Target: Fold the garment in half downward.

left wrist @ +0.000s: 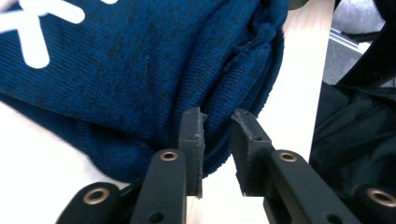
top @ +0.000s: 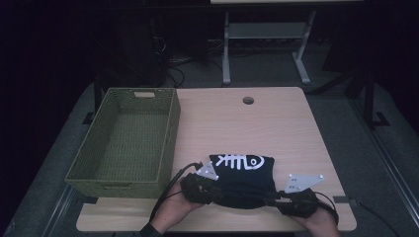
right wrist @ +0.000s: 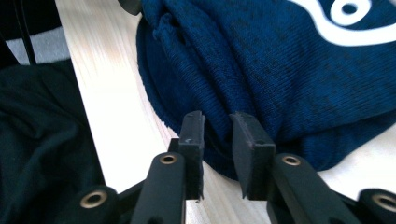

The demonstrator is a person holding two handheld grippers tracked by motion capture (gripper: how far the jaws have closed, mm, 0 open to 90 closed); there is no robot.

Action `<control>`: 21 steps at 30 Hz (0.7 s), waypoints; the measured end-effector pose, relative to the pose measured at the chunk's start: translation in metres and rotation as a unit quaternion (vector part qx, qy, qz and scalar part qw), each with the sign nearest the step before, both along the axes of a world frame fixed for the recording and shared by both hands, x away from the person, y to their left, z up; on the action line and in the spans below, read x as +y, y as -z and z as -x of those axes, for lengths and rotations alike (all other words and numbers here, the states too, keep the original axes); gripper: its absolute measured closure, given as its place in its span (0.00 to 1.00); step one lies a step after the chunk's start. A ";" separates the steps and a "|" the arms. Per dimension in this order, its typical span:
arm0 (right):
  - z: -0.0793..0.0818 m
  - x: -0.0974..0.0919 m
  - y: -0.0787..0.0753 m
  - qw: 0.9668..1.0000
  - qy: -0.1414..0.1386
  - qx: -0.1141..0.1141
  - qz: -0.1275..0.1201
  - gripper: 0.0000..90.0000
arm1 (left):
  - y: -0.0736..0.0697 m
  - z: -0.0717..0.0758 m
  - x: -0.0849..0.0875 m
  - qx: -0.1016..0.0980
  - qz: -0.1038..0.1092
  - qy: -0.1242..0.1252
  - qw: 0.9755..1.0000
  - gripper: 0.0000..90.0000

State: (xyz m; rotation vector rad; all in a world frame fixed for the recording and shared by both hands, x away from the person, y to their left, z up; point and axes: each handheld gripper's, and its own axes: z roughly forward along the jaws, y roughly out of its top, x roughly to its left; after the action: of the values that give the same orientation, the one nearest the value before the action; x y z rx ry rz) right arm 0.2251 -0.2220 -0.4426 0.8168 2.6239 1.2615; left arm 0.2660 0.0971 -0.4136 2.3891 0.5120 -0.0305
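My left gripper (left wrist: 217, 122) and right gripper (right wrist: 217, 122), jaws parted, straddle the folded dark-blue knitted sweater's (top: 242, 178) edge, unclamped.

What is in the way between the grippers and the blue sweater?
Nothing visible. The left gripper and the right gripper are already at the near edge of the folded blue sweater, one at each end, with its knit edge lying in the gap between each pair of jaws.
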 end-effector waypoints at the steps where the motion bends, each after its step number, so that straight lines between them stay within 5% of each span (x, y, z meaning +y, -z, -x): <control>1: 0.000 -0.002 -0.003 1.000 0.003 -0.005 -0.005 0.79 | -0.004 0.001 0.001 -0.004 0.006 -0.007 1.000 0.80; 7: 0.000 -0.014 -0.025 0.999 0.018 -0.026 -0.030 0.77 | -0.027 0.000 0.013 -0.020 0.030 -0.023 0.999 0.79; 11: -0.009 -0.017 -0.033 0.999 0.027 -0.029 -0.037 0.85 | -0.035 -0.011 0.013 -0.023 0.044 -0.042 0.998 0.91; 14: -0.020 -0.014 -0.034 0.999 0.026 -0.030 -0.037 0.93 | -0.035 -0.023 0.008 -0.023 0.041 -0.053 0.998 0.99; 21: -0.034 0.003 -0.022 1.000 0.005 -0.013 -0.008 0.99 | -0.024 -0.058 -0.004 -0.021 0.024 -0.088 0.996 1.00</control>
State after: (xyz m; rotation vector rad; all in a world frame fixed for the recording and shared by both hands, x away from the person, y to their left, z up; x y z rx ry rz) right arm 0.2589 -0.2190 -0.4210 0.8102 2.5887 1.2841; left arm 0.3245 0.0936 -0.3894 2.2844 0.6933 0.0844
